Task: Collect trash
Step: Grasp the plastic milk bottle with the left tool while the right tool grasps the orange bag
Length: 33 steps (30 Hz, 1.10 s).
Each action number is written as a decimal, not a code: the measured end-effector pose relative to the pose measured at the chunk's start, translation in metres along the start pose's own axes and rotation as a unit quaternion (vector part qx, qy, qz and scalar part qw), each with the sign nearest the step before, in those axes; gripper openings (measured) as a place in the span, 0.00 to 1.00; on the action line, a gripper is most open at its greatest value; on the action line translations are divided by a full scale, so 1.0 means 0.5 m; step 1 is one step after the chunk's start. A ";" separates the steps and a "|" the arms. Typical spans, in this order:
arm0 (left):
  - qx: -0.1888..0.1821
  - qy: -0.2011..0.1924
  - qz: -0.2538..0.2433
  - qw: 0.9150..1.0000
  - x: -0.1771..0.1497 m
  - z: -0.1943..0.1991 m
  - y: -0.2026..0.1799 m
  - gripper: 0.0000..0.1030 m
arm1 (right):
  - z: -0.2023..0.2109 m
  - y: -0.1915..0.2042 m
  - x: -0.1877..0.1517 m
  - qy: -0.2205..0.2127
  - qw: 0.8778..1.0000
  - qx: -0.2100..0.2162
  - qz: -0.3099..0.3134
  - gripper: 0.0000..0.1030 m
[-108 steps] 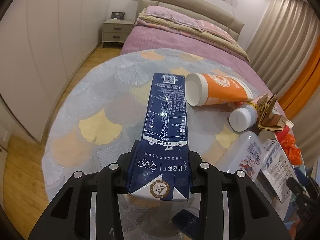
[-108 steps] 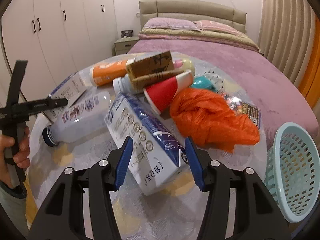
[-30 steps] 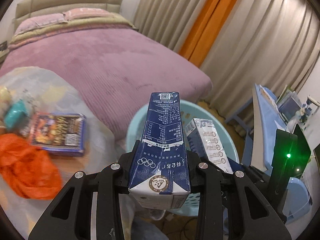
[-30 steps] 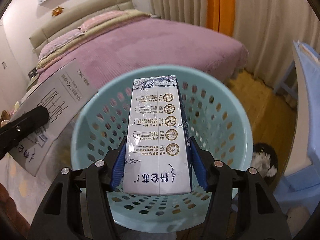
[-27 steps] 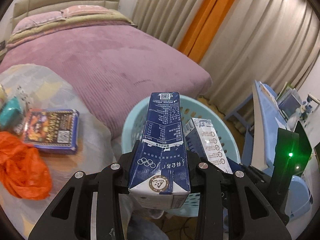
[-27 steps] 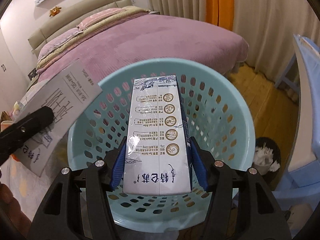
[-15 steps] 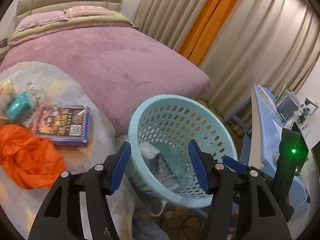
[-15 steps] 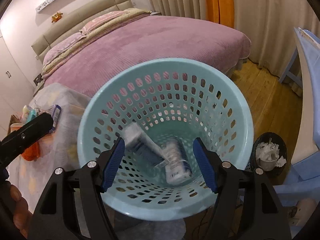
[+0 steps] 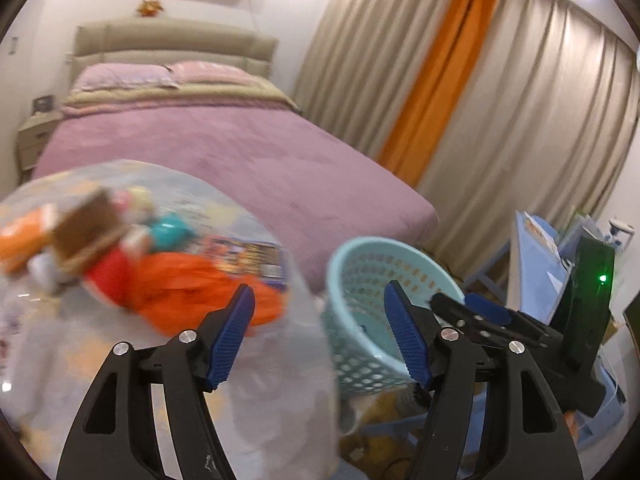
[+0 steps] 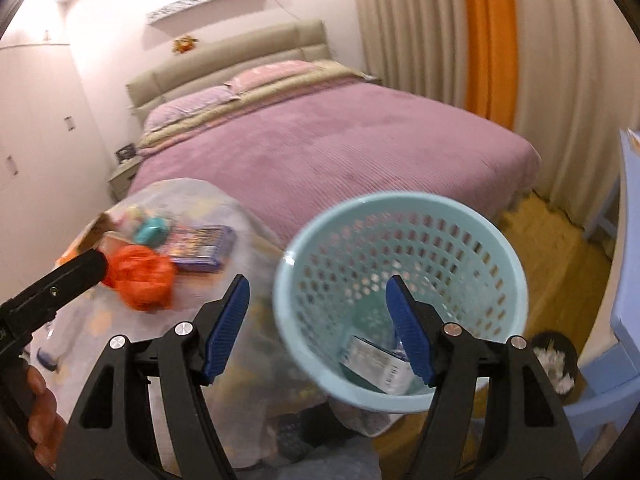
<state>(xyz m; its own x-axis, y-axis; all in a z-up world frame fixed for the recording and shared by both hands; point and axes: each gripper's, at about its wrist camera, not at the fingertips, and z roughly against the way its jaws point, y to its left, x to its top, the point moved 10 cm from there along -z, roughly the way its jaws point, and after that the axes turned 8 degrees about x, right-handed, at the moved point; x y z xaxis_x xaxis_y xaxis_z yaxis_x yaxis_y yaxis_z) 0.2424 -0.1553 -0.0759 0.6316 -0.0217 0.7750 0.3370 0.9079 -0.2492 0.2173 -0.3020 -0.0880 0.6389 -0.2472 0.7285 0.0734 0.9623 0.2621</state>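
A light blue perforated basket (image 10: 500, 248) stands beside the table and holds a milk carton (image 10: 376, 366) at its bottom. It also shows in the left wrist view (image 9: 352, 264). My right gripper (image 10: 318, 320) is open and empty above the basket's near rim. My left gripper (image 9: 320, 328) is open and empty, between the table edge and the basket. On the table lie an orange plastic bag (image 9: 192, 284), a red cup (image 9: 104, 276), a brown cardboard piece (image 9: 88, 228), a teal item (image 9: 172, 232) and a dark printed packet (image 9: 248, 258).
A purple bed (image 10: 320, 148) lies behind the table. Beige and orange curtains (image 9: 460, 92) hang at the right. A blue chair (image 10: 624, 248) and a small black bin (image 10: 556, 356) stand right of the basket. The patterned table (image 9: 248, 368) is at the left.
Both grippers opened and dropped their cartons into the basket. Both have since pulled back and swung left toward the table.
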 end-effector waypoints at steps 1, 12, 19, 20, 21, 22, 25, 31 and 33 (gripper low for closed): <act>0.011 -0.008 0.005 1.000 0.003 0.019 0.024 0.66 | 0.005 0.021 0.002 -0.005 1.000 0.006 0.010 0.65; 0.160 -0.035 0.057 0.985 -0.014 0.144 0.316 0.84 | -0.014 0.192 0.010 -0.009 0.995 0.050 0.090 0.65; 0.217 0.025 0.080 0.973 -0.100 0.132 0.470 0.84 | -0.065 0.269 0.010 -0.011 0.988 0.076 0.136 0.65; 0.226 0.031 0.080 0.970 -0.109 0.130 0.482 0.84 | -0.073 0.276 0.007 -0.008 0.987 0.075 0.141 0.65; 0.234 0.037 0.080 0.968 -0.119 0.126 0.494 0.84 | -0.083 0.282 0.006 -0.004 0.986 0.075 0.146 0.65; 0.237 0.041 0.079 0.967 -0.128 0.125 0.501 0.84 | -0.093 0.288 0.005 -0.001 0.985 0.078 0.152 0.65; 0.237 0.052 0.083 0.967 -0.144 0.116 0.513 0.84 | -0.120 0.304 -0.001 0.012 0.982 0.083 0.172 0.66; 0.230 0.076 0.069 0.968 -0.157 0.084 0.504 0.84 | -0.157 0.336 -0.007 0.027 0.974 0.099 0.204 0.73; 0.227 0.080 0.073 0.968 -0.159 0.078 0.505 0.84 | -0.169 0.347 -0.007 0.028 0.971 0.100 0.215 0.74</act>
<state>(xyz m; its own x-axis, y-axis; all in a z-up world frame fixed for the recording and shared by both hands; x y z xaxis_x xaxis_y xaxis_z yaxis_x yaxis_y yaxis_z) 0.2501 0.0922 -0.1776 0.7622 0.0891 0.6412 -0.0820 0.9958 -0.0409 0.2926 -0.1245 -0.0984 0.6187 0.1842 0.7637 -0.3561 0.9323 0.0637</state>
